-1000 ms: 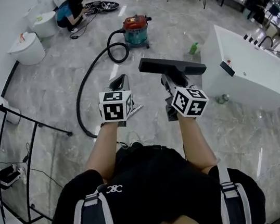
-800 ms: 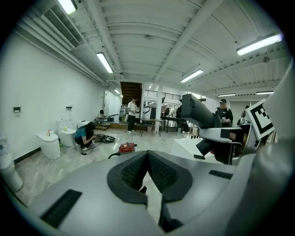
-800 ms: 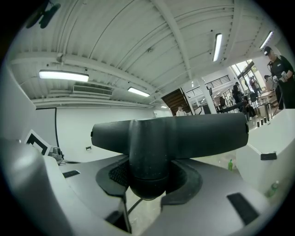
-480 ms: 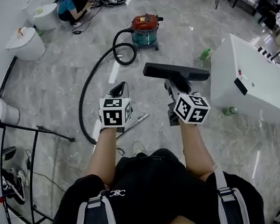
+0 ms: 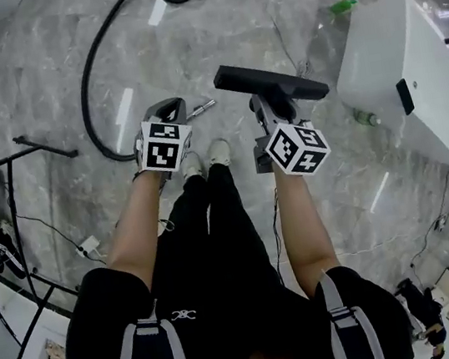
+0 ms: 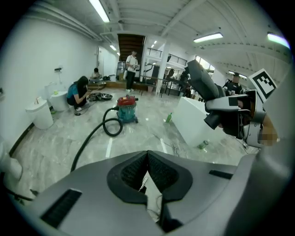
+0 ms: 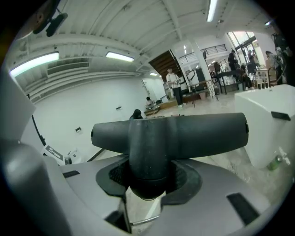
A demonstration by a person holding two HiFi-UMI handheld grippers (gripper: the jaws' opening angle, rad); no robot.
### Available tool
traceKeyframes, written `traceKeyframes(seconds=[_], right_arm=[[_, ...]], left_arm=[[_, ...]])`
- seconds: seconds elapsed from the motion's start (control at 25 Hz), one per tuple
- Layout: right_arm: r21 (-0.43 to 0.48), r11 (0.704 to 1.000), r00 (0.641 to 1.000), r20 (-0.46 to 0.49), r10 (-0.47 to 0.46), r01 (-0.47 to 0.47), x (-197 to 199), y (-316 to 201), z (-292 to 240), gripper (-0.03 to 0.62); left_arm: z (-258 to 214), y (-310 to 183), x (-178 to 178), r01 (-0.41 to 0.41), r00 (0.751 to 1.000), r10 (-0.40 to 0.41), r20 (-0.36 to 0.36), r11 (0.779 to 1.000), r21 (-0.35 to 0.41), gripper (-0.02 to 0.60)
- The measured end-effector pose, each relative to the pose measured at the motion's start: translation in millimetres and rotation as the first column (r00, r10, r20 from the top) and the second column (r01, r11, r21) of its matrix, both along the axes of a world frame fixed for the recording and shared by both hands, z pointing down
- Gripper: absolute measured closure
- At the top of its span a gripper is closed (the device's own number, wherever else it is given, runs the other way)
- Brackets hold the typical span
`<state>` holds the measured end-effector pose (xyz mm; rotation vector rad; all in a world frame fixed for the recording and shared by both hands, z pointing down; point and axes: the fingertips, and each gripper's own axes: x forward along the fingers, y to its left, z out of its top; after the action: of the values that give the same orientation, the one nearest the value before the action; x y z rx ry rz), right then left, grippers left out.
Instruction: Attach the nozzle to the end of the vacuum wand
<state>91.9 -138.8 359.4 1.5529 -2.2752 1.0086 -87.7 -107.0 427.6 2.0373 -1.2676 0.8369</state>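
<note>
In the head view my right gripper (image 5: 269, 110) is shut on the neck of a black T-shaped floor nozzle (image 5: 270, 84), whose wide head lies crosswise above the floor. The right gripper view shows the nozzle (image 7: 170, 131) standing up out of the closed jaws of that gripper (image 7: 147, 180). My left gripper (image 5: 164, 109) is shut and holds nothing; the left gripper view shows this gripper (image 6: 147, 161) with its pads together. The silver wand end (image 5: 201, 108) lies on the floor just right of the left gripper, joined to a black hose (image 5: 95, 81). Past the pads a bit of the wand (image 6: 144, 183) shows.
The red and teal vacuum canister (image 6: 126, 109) stands further off, with the hose (image 6: 92, 138) curling from it. A white cabinet (image 5: 408, 61) is at the right, with green bottles (image 5: 343, 5) on the floor nearby. A black rack frame (image 5: 3, 167) and cables are at the left. People work in the background.
Both grippers have come down toward the floor and the head view has tipped downward. The canister has slid out of the top; the person's legs and shoes now show.
</note>
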Motion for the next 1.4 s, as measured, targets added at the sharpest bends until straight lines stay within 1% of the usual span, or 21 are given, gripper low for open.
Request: traceKeyframes(seconds=[0.12, 0.24, 0.32, 0.4, 0.44, 0.48, 0.56, 0.6, 0.68, 0.76, 0.88, 0.96, 1.08, 1.16, 1.2, 1.24, 1.32, 1.4], right_arm=[[-0.07, 0.998, 0.999, 0.043, 0.001, 0.002, 4.5, -20.6, 106.9, 0.419], [-0.139, 0.99, 0.995, 0.097, 0.006, 0.007, 10.8, -29.3, 217.4, 0.419], [-0.182, 0.983, 0.994, 0.107, 0.004, 0.016, 15.5, -30.0, 292.6, 0.419], [-0.232, 0.972, 0.995, 0.102, -0.002, 0.026, 19.2, -22.6, 365.8, 0.419], [-0.255, 0.966, 0.995, 0.103, -0.004, 0.03, 20.0, -19.4, 400.0, 0.419], [-0.275, 0.961, 0.994, 0.107, -0.004, 0.034, 20.0, -18.0, 432.1, 0.419], [-0.304, 0.952, 0.993, 0.117, -0.007, 0.042, 18.9, -19.4, 489.5, 0.419], [-0.314, 0.948, 0.993, 0.12, -0.011, 0.049, 18.1, -20.5, 514.6, 0.419], [-0.34, 0.938, 0.991, 0.129, -0.022, 0.065, 16.0, -20.3, 557.7, 0.419], [-0.36, 0.929, 0.989, 0.145, -0.029, 0.08, 14.0, -22.3, 589.0, 0.419], [-0.349, 0.932, 0.987, 0.158, -0.043, 0.096, 10.8, -36.4, 613.0, 0.419], [-0.338, 0.936, 0.984, 0.175, -0.038, 0.097, 7.9, -44.9, 619.0, 0.419], [-0.341, 0.936, 0.98, 0.198, -0.021, 0.088, 4.3, -50.1, 625.4, 0.419], [-0.36, 0.93, 0.979, 0.205, -0.003, 0.078, 5.0, -46.4, 623.7, 0.419], [-0.368, 0.927, 0.977, 0.212, 0.006, 0.074, 5.6, -44.6, 619.3, 0.419], [-0.372, 0.926, 0.975, 0.221, 0.013, 0.072, 5.5, -43.9, 612.6, 0.419], [-0.373, 0.925, 0.97, 0.243, 0.024, 0.07, 3.6, -42.5, 594.0, 0.419], [-0.361, 0.93, 0.964, 0.263, 0.026, 0.074, 1.3, -38.4, 568.4, 0.419]], left_arm=[[110.7, -16.4, 5.7, 0.003, 1.0, -0.003, 0.027, 1.0, -0.016, 0.574], [234.6, -18.8, 13.9, -0.068, 0.994, 0.071, 0.087, 0.997, -0.044, 0.572], [320.8, -11.5, 20.7, -0.128, 0.985, 0.139, 0.103, 0.986, -0.102, 0.571], [406.5, 10.5, 28.7, -0.19, 0.975, 0.21, 0.079, 0.96, -0.204, 0.547], [447.6, 21.4, 31.5, -0.224, 0.966, 0.249, 0.072, 0.942, -0.248, 0.511], [487.2, 29.8, 32.9, -0.258, 0.954, 0.291, 0.078, 0.923, -0.285, 0.467], [560.9, 39.5, 32.4, -0.316, 0.92, 0.374, 0.119, 0.886, -0.34, 0.414], [593.3, 42.2, 30.7, -0.336, 0.901, 0.408, 0.147, 0.871, -0.359, 0.406], [646.5, 47.1, 25.9, -0.355, 0.869, 0.453, 0.199, 0.851, -0.387, 0.405], [688.5, 52.2, 20.7, -0.355, 0.848, 0.477, 0.232, 0.835, -0.421, 0.405], [729.5, 56.8, 20.4, -0.381, 0.813, 0.531, 0.24, 0.796, -0.47, 0.405], [736.3, 56.1, 21.2, -0.412, 0.793, 0.563, 0.235, 0.778, -0.474, 0.397], [733.7, 52.3, 15.2, -0.431, 0.781, 0.578, 0.237, 0.774, -0.464, 0.4], [723.2, 58.2, 16.0, -0.451, 0.771, 0.593, 0.232, 0.765, -0.459, 0.403], [711.7, 60.5, 18.6, -0.464, 0.772, 0.596, 0.221, 0.766, -0.446, 0.403], [696.0, 60.3, 21.5, -0.476, 0.777, 0.594, 0.209, 0.772, -0.422, 0.403], [655.7, 57.3, 26.4, -0.494, 0.791, 0.581, 0.192, 0.791, -0.361, 0.403], [611.5, 58.0, 31.9, -0.507, 0.8, 0.573, 0.179, 0.805, -0.31, 0.403]])
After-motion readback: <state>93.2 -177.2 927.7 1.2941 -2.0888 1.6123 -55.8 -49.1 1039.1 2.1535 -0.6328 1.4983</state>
